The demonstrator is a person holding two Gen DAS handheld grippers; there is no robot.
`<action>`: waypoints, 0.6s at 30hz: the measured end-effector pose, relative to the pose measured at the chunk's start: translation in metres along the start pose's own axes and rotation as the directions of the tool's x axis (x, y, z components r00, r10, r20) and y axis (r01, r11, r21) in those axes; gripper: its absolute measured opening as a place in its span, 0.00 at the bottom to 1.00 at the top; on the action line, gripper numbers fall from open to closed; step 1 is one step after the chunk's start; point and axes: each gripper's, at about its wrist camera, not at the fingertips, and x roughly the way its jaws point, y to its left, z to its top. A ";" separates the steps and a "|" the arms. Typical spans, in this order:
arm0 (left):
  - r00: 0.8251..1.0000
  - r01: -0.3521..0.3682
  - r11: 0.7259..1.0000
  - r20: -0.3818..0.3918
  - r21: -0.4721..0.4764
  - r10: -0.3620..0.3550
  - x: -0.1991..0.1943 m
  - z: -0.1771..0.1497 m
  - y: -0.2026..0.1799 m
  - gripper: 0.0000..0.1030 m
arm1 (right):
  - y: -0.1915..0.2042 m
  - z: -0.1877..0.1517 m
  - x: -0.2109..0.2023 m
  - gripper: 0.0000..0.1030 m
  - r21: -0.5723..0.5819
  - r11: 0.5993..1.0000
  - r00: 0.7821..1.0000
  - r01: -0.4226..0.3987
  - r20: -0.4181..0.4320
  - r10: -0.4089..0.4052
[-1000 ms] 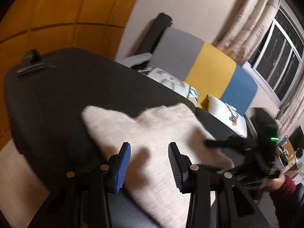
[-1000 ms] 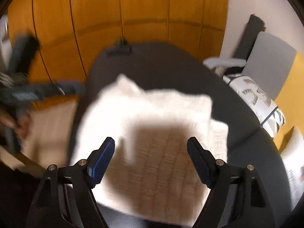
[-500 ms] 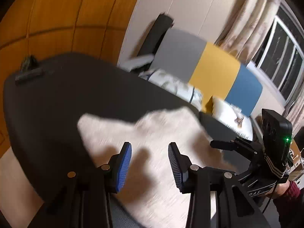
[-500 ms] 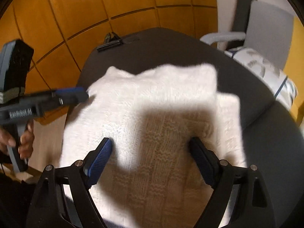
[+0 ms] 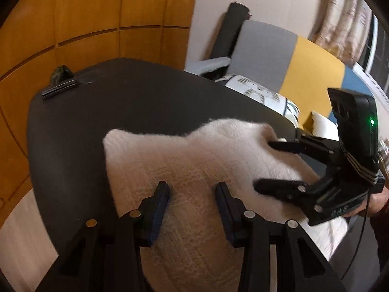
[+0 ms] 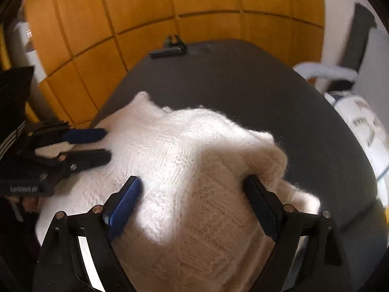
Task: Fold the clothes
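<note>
black clip at table edge, beyond sweater

Black fingers — blue pads (silver screws)

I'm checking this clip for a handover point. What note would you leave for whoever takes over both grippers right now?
Left gripper: open, empty, low over the near part of the white knit sweater.
Right gripper: jaws have just been opening, wide, straddling a raised bunch of the sweater; the pads do not seem to press on it.
Sweater: lying rumpled on the dark table, partly folded over itself. A black clamp sits at the table's far edge.
Done: some layering, but not neat.
Left: flatten, finish the folds.
</note>
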 end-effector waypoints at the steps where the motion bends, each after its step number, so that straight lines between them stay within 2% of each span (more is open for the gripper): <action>1: 1.000 -0.015 1.000 0.003 -0.004 0.015 -0.003 0.002 -0.002 0.41 | -0.001 0.001 -0.002 0.86 -0.007 1.000 1.000 -0.020 -0.005 0.020; 3: 0.999 -0.045 0.999 0.003 -0.023 0.045 -0.009 0.011 -0.001 0.41 | -0.003 0.008 -0.014 0.86 -0.050 0.997 0.998 -0.066 -0.013 0.066; 5: 0.998 -0.055 0.996 -0.012 -0.072 0.055 -0.010 0.021 0.004 0.41 | -0.011 0.018 -0.034 0.86 -0.049 0.994 0.994 -0.093 0.051 0.096; 7: 0.997 -0.070 0.990 -0.028 -0.121 0.067 -0.008 0.031 0.010 0.41 | -0.018 0.030 -0.041 0.86 -0.032 0.992 0.989 -0.121 0.078 0.123; 8: 0.997 -0.076 0.987 -0.036 -0.142 0.071 -0.003 0.035 0.013 0.41 | -0.019 0.036 -0.035 0.86 -0.027 0.992 0.990 -0.121 0.065 0.122; 9: 0.992 -0.102 0.986 -0.091 -0.130 0.091 0.013 0.035 0.014 0.41 | -0.019 0.042 -0.029 0.86 -0.022 0.993 0.992 -0.118 0.048 0.119; 10: 0.983 -0.128 0.985 -0.148 -0.115 0.111 0.029 0.035 0.015 0.41 | -0.018 0.041 -0.014 0.86 -0.027 0.995 0.995 -0.101 -0.004 0.101; 11: 0.976 -0.123 0.984 -0.194 -0.126 0.097 0.043 0.031 0.020 0.41 | -0.016 0.039 0.001 0.86 -0.033 0.996 0.995 -0.082 -0.061 0.080; 12: 0.979 -0.115 0.982 -0.183 -0.147 0.087 0.048 0.031 0.025 0.42 | -0.014 0.038 0.017 0.86 -0.041 0.997 0.991 -0.064 -0.118 0.059; 13: 0.983 -0.105 0.980 -0.170 -0.168 0.077 0.052 0.030 0.031 0.43 | -0.013 0.033 0.028 0.87 -0.030 0.998 0.990 -0.049 -0.135 0.044; 15: 0.987 -0.052 0.978 -0.158 -0.203 0.019 0.043 0.033 0.039 0.42 | -0.016 0.034 0.022 0.88 0.053 0.998 0.996 -0.029 -0.079 0.033; 18: 0.998 0.003 0.986 -0.054 -0.164 -0.012 -0.001 0.027 0.043 0.40 | 0.001 0.032 -0.013 0.88 0.072 0.990 0.992 0.120 -0.052 -0.116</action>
